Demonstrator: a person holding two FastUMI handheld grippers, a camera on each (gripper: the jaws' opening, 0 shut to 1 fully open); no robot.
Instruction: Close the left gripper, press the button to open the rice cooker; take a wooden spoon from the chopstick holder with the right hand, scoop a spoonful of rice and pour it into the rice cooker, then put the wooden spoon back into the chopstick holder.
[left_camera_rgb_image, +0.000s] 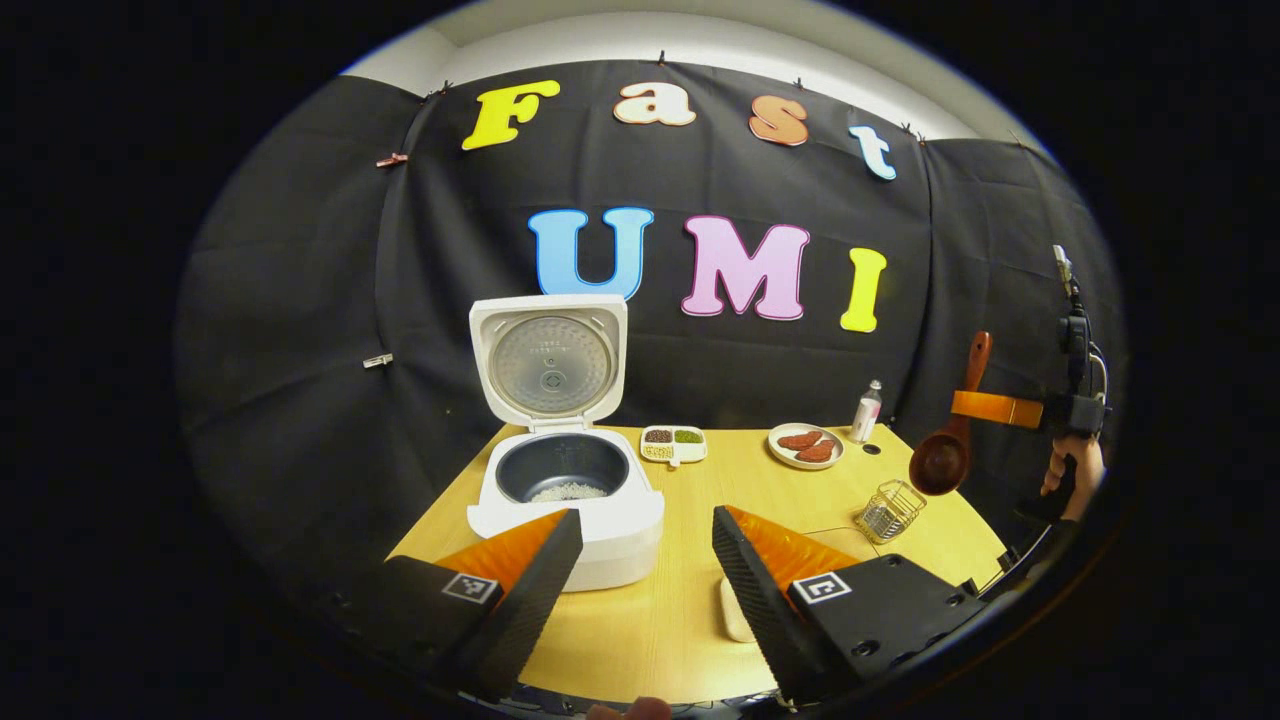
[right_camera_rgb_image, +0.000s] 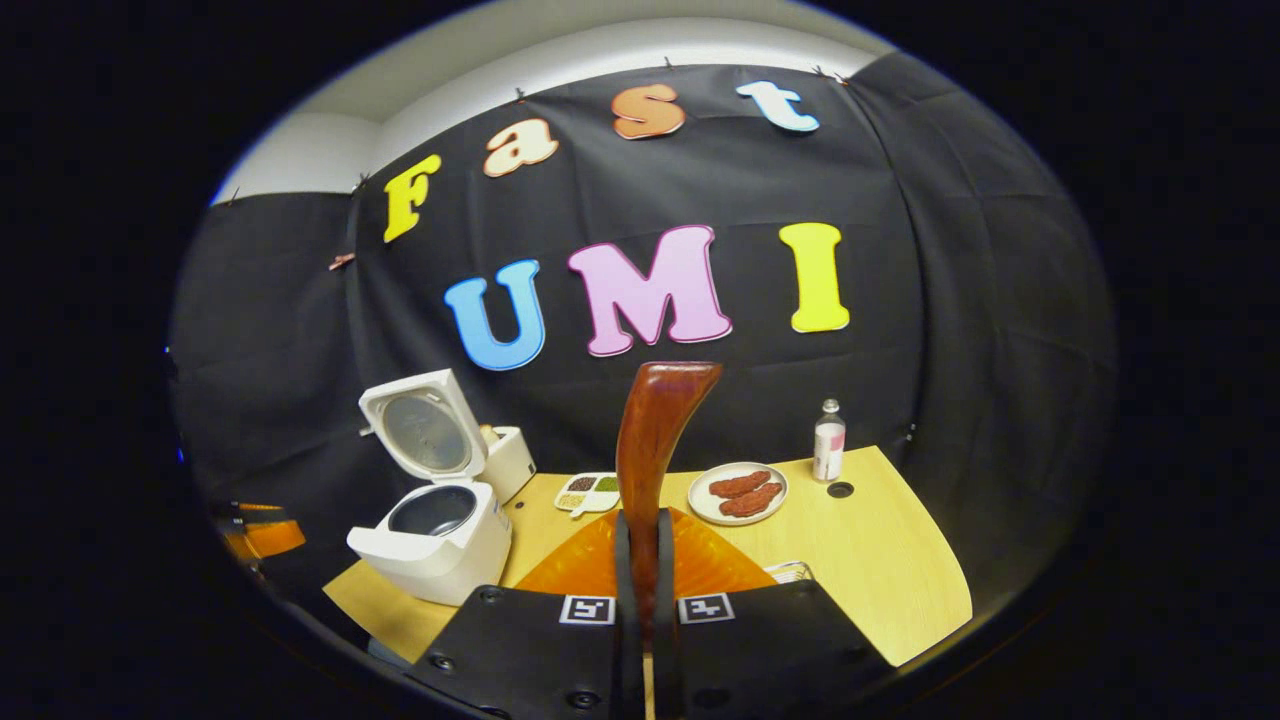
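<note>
Left gripper view: the left claw (left_camera_rgb_image: 640, 560) hangs released above the near edge of the desk (left_camera_rgb_image: 700, 620), its 2 fingers spread wide apart with nothing between them. Just beyond its left finger stands the rice cooker (left_camera_rgb_image: 565, 500), lid upright and open, a little rice lying in the inner pot. Far right, above the desk's right edge, the right claw (left_camera_rgb_image: 985, 408) holds the wooden spoon (left_camera_rgb_image: 950, 440) by its handle, bowl hanging low, just above the wire chopstick holder (left_camera_rgb_image: 889, 510). A hand (left_camera_rgb_image: 1075, 470) grips that tool.

Right gripper view: the right claw (right_camera_rgb_image: 640, 560) is clenched on the wooden spoon (right_camera_rgb_image: 652, 440), both fingers pressing the handle, which rises upright. The rice cooker (right_camera_rgb_image: 435, 520) sits open at left on the desk (right_camera_rgb_image: 880, 570); a corner of the chopstick holder (right_camera_rgb_image: 790, 571) peeks beside the claw.
</note>
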